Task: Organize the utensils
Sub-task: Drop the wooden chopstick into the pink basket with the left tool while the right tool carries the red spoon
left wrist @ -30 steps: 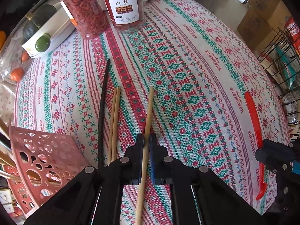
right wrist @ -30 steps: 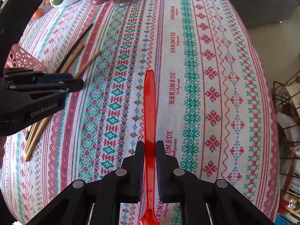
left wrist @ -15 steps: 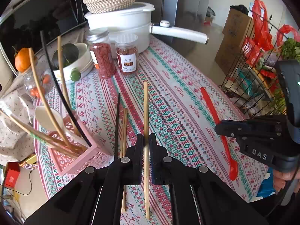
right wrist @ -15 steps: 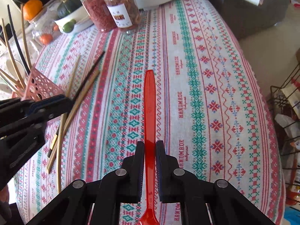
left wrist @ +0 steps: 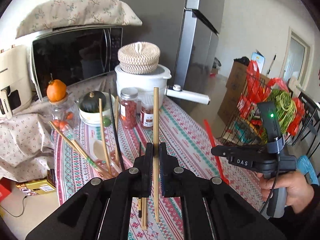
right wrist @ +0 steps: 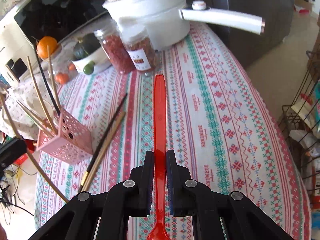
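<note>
My left gripper (left wrist: 155,147) is shut on a wooden chopstick (left wrist: 155,118) and holds it lifted above the table, tip pointing up and away. My right gripper (right wrist: 160,155) is shut on a red plastic spoon (right wrist: 159,108), handle pointing forward, bowl below the jaws; it also shows in the left wrist view (left wrist: 215,146). A pink perforated utensil holder (right wrist: 66,138) stands at the table's left edge with several chopsticks (right wrist: 41,100) and a pale spoon (left wrist: 99,148) in it. A black chopstick (right wrist: 112,124) and wooden chopsticks (right wrist: 106,150) lie on the cloth beside the holder.
The patterned tablecloth (right wrist: 220,110) covers the table. At the back stand two jars (right wrist: 124,50), a white pot (right wrist: 156,14) with a long handle, a bowl with a green squash (left wrist: 92,108), an orange (left wrist: 56,88) and a microwave (left wrist: 76,54). A wire rack (left wrist: 266,110) stands right of the table.
Both grippers have risen and tilted up from the table, carrying the chopstick and the red spoon. The views now take in the holder, the pot and the microwave.
</note>
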Available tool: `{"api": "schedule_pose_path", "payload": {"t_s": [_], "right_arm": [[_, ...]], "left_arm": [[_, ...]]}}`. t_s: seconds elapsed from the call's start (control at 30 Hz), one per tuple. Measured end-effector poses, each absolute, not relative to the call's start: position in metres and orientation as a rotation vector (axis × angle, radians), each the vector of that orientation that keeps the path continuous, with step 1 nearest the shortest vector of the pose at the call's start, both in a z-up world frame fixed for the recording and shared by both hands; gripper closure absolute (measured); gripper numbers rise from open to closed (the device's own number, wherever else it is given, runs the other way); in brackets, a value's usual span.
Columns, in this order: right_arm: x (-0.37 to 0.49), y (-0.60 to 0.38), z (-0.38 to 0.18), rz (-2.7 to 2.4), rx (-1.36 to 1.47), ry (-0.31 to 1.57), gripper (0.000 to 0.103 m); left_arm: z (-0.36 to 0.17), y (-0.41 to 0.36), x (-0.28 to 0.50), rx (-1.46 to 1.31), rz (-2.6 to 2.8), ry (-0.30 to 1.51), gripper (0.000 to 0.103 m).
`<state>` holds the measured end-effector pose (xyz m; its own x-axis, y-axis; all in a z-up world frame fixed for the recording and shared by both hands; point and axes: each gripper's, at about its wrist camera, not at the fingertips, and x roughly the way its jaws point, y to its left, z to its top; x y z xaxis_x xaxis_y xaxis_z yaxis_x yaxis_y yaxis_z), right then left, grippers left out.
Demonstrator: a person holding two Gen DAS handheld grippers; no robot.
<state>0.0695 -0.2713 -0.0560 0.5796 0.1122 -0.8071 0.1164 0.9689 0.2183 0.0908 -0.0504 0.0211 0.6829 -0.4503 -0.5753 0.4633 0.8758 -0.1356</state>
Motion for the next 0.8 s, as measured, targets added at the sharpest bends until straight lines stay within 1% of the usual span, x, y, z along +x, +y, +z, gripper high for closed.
{"api": "schedule_pose_path", "payload": {"t_s": [0.2,0.33,0.43,0.6,0.7,0.8], "right_arm": [[0.077,-0.256,-0.040,-0.016,0.233,0.882,0.094],[0.083,-0.247,-0.036,-0.017,0.243,0.856,0.094],[0.087,-0.239,-0.036,-0.011,0.244,0.856,0.094],[0.091,-0.229,-0.040,-0.009,0.245,0.855,0.094],[0.092,-0.224,-0.038,-0.013,0.247,0.841,0.094],[0.094,-0.222,-0.035,-0.025,0.241,0.815,0.094]], "left_arm": [[0.057,-0.004,0.080,-0.088,-0.419,0.460,0.098],[0.064,0.013,0.078,-0.119,-0.342,0.345,0.098],[0.057,0.014,0.085,-0.113,-0.302,0.287,0.098],[0.032,0.010,0.103,-0.101,-0.285,0.251,0.098],[0.014,0.005,0.114,-0.088,-0.278,0.249,0.098],[-0.004,0.003,0.128,-0.092,-0.266,0.293,0.097]]}}
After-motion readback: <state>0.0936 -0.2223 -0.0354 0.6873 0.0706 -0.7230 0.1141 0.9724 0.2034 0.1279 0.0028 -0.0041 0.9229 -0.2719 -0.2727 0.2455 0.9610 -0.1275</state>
